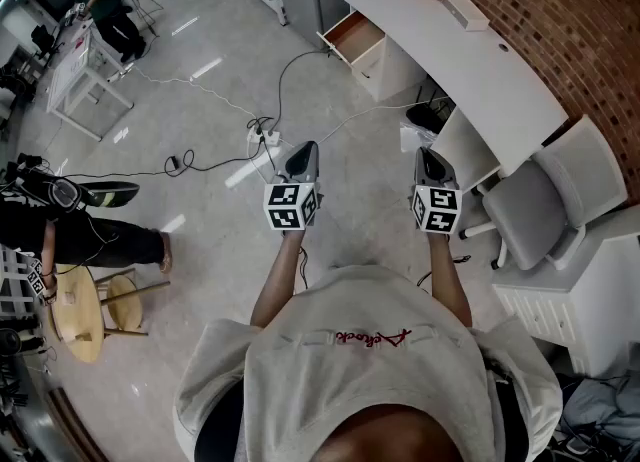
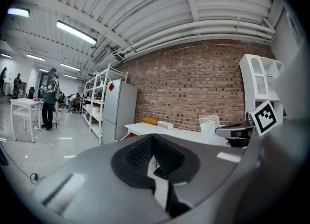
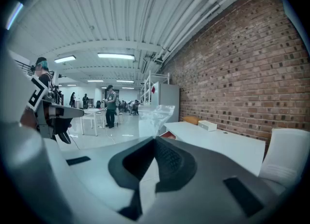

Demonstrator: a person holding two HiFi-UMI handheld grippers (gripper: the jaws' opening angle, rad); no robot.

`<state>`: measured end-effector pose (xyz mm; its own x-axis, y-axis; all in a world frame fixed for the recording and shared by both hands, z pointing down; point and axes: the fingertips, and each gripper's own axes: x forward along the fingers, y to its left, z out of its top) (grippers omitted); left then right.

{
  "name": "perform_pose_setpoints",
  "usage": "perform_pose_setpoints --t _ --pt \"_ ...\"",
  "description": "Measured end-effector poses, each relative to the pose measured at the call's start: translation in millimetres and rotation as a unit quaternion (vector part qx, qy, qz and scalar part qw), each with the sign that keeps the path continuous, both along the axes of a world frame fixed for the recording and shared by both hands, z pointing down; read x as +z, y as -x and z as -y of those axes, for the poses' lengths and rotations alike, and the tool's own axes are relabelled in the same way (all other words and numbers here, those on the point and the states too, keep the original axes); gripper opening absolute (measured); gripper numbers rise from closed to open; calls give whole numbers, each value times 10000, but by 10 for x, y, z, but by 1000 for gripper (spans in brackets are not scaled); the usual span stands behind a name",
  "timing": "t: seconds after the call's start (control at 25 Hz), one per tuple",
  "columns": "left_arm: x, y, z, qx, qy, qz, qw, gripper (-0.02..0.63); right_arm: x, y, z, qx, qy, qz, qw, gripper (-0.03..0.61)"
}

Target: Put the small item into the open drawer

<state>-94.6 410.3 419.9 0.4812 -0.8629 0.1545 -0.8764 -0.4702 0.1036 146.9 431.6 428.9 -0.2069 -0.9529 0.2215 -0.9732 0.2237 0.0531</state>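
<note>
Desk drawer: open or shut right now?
Open. The drawer sticks out from under the white desk at its end, its orange inside showing from above.

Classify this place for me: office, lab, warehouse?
Probably an open-plan lab or workshop office: bare brick wall, white desk with an open drawer, power cables trailing over the polished floor.
</note>
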Motion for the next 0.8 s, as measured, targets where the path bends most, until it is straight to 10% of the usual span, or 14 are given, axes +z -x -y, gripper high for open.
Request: perform_pose_setpoints --t 0.8 --pt "109 -194 10 -69 131 31 9999 9 114 -60 12 -261 67 -7 9996 12"
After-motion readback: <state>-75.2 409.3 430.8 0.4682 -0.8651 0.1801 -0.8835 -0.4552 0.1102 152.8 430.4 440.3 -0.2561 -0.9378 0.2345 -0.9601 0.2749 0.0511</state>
